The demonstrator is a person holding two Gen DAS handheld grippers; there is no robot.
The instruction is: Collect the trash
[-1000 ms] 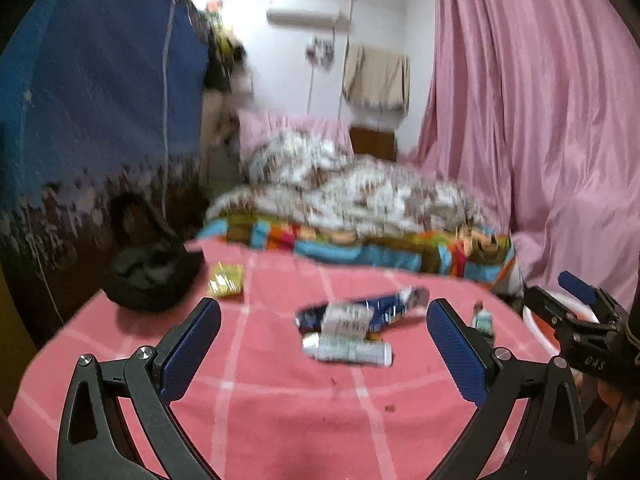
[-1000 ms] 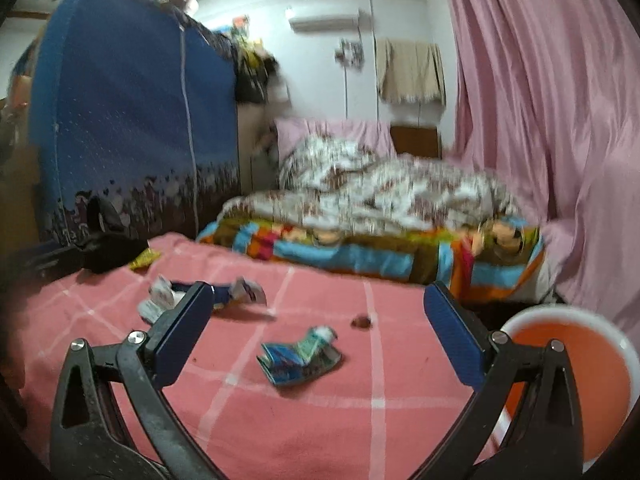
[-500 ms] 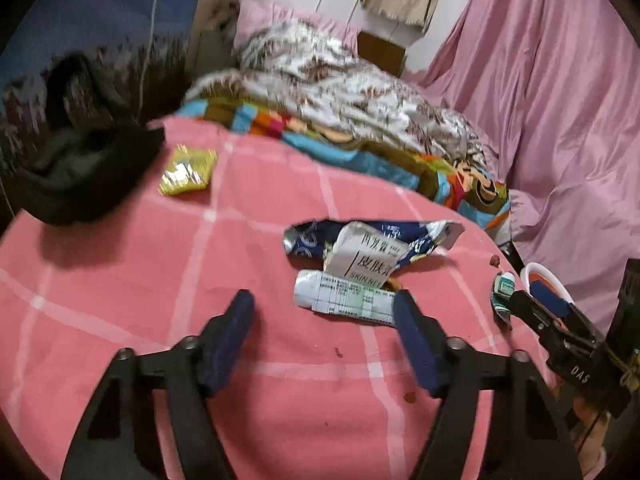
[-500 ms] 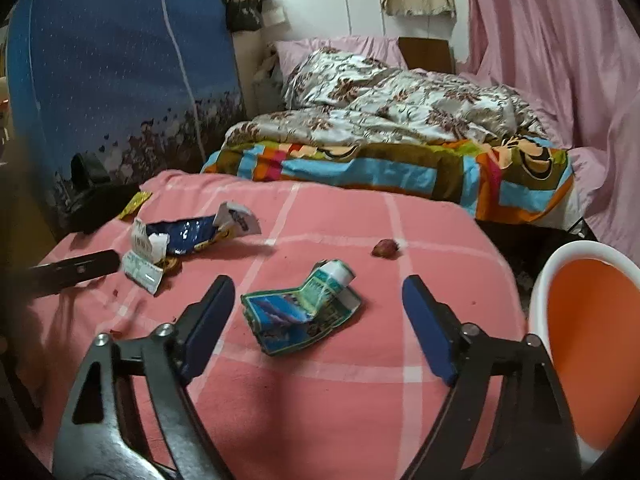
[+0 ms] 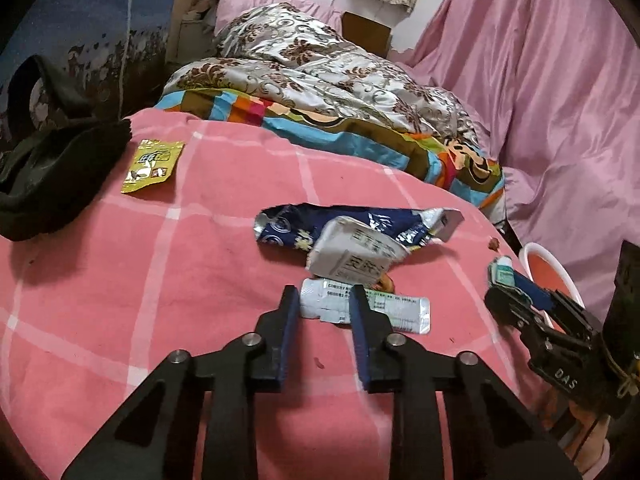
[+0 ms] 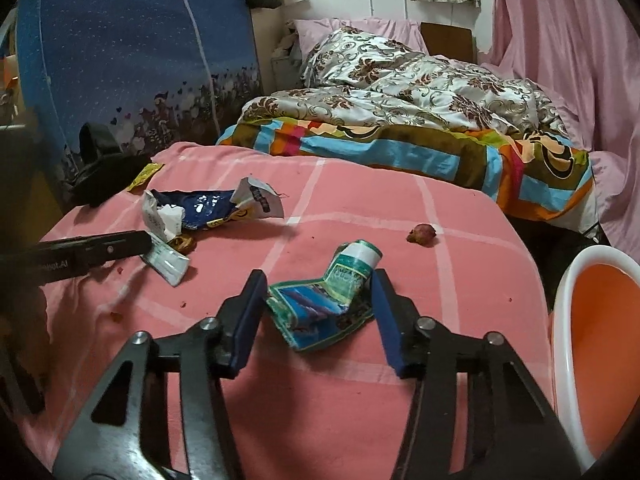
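**Trash collection: two grippers at two wrappers on the pink bed cover**

Left gripper: jaws narrowed but not yet pressed together, set astride the near-left end of the white blister strip. Whether the pads already touch the strip cannot be told. The strip lies flat on the pink checked bed cover, at 6 o'clock of the white leaflet and the blue foil wrapper, the leaflet overlapping the wrapper.

Right gripper: jaws spread, one finger on either side of the crumpled green-and-blue packet, no contact seen. The orange bin stands at 3 o'clock of this gripper, beside the bed edge.

Other loose items:
- yellow sachet, at 10 o'clock of the blue foil wrapper, just beside the black bag;
- small reddish scrap, at 1 o'clock of the packet.

Handling, as judged: all pieces are expected to be very light and thin. The strip is likely semi-stiff and slick, lying flush on soft cloth, so a pinch across its short width at the near end is advised, with some cloth possibly caught. The packet is soft and springy; its raised folded middle is the best hold. Slipping out during transfer is the main risk.
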